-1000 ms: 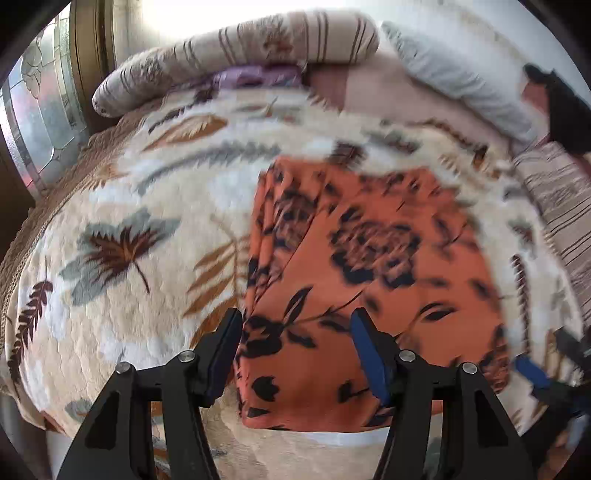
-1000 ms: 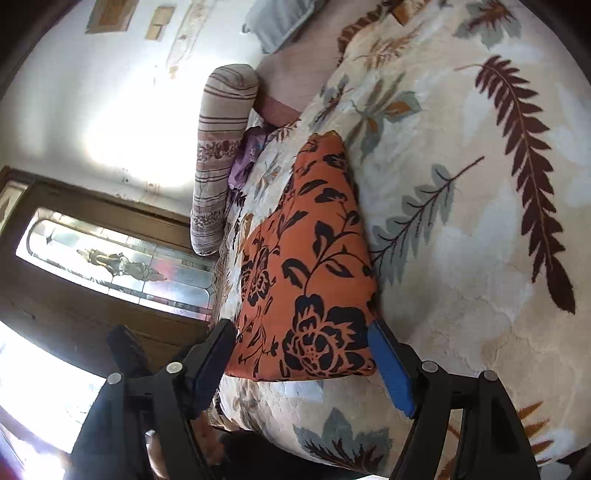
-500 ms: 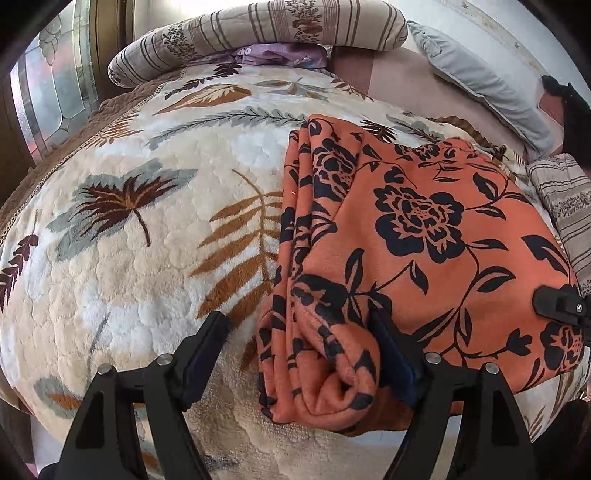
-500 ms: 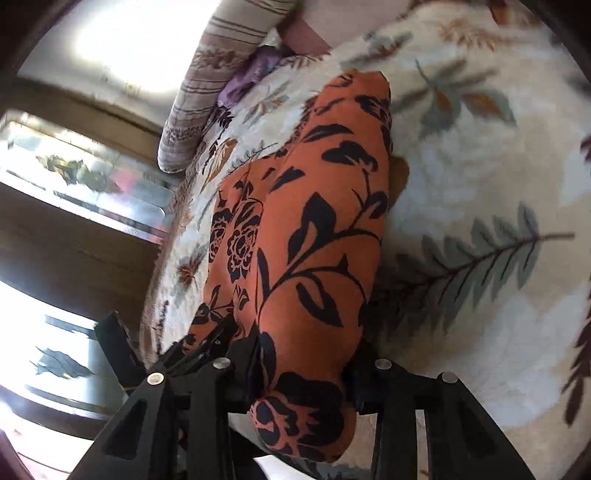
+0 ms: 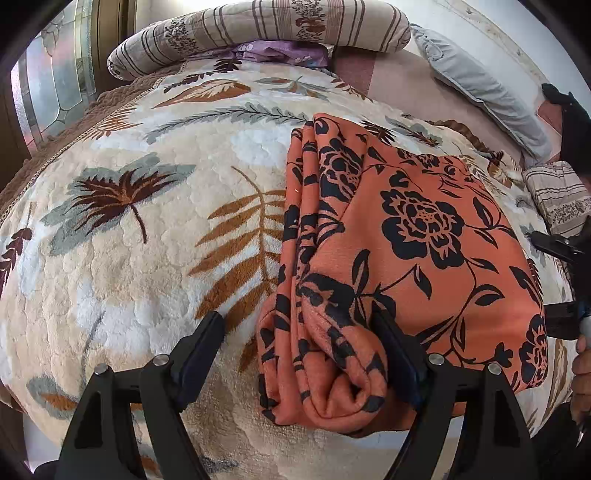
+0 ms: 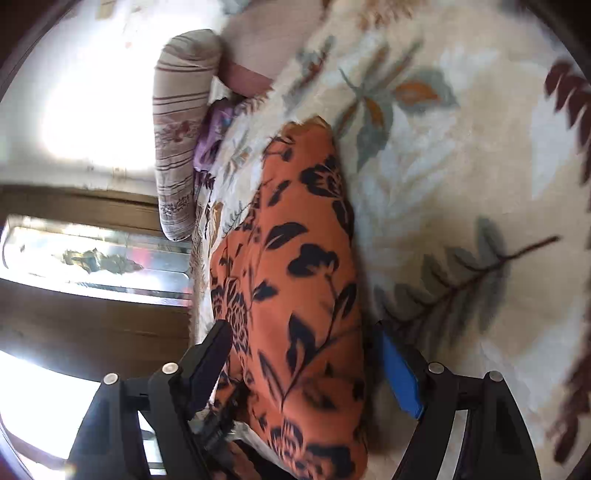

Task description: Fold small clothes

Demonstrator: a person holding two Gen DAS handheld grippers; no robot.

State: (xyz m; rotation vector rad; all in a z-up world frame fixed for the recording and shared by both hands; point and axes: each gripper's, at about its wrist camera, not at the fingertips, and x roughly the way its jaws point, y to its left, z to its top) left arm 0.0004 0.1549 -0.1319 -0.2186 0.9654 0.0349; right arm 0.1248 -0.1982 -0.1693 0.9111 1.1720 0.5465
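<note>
In the left wrist view, the folded orange garment lies on the leaf-patterned blanket, well short of the striped bolster at the far end. The left tool stands wide, its right finger tucked against the garment's rolled near corner and its left finger resting clear on the blanket; nothing is pinched.

In the right wrist view, which is blurred, the right tool straddles the garment's opposite near end, its jaws opening, with cloth between them but not pressed.

The fold looks laid down and both tools seem to be letting go. The next move likely calls for backing clear without dragging the layers, then tidying the bunched corner.
</note>
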